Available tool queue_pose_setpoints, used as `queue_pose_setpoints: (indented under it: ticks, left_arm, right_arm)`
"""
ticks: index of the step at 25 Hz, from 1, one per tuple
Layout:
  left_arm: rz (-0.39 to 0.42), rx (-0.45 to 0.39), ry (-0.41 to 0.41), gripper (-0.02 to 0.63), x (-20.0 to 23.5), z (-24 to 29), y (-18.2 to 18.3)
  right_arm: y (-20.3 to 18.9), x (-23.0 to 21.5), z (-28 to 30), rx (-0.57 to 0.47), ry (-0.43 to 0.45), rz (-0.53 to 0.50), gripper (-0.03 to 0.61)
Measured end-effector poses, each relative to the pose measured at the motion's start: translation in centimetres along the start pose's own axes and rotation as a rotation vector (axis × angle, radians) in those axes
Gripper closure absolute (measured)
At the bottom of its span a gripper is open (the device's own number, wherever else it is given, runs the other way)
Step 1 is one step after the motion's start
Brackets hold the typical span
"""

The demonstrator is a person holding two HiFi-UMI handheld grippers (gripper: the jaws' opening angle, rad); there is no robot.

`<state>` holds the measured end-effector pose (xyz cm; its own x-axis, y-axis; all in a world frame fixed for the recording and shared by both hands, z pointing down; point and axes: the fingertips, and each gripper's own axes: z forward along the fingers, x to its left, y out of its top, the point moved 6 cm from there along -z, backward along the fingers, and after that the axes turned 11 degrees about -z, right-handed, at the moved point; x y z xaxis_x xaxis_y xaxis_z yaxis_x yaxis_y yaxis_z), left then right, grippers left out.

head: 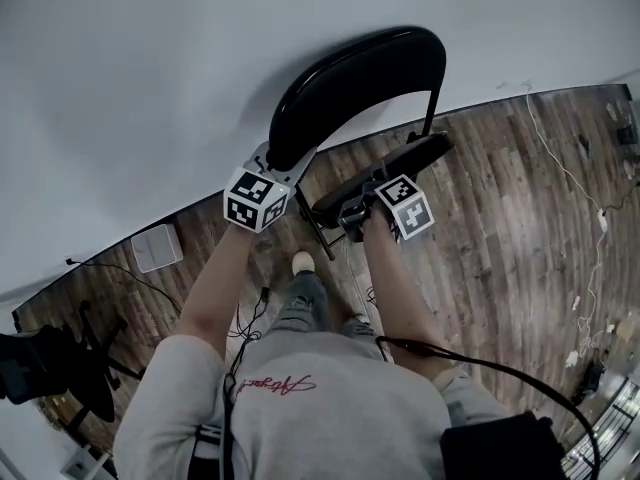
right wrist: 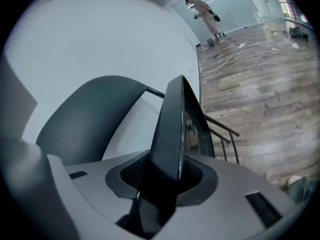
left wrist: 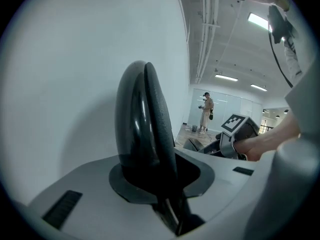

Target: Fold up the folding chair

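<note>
Folding chair [head: 372,66], black, stands centre frame. Left gripper [head: 277,160] clamps its backrest [left wrist: 142,119]; right gripper [head: 358,208] clamps its seat [right wrist: 170,129] edge.

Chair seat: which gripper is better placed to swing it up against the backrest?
Right. The right gripper clamps the seat at its edge, so it could likely lift it; the left gripper holds the backrest, suited to steadying.
</note>
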<state>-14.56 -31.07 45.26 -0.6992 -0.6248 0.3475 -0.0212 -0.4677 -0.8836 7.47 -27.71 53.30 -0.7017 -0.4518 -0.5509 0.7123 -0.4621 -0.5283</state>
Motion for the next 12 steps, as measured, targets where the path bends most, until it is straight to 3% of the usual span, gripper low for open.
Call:
queue_pose_setpoints:
  ticks: [2,8,12]
  left_arm:
    - [0.017,0.008,-0.020,0.511,0.1,0.3,0.2]
    - [-0.041,0.068,-0.037,0.509,3.3,0.7,0.6]
    - [-0.054,0.104,-0.044,0.494,4.6,1.3,1.1]
  right_arm:
    - [0.3,0.3,0.4,0.004,0.007,0.009,0.425]
    - [-0.8,1.9,1.7,0.055,-0.017,-0.072,0.417]
    - [-1.2,2.6,2.0,0.043,-0.050,-0.063,0.417]
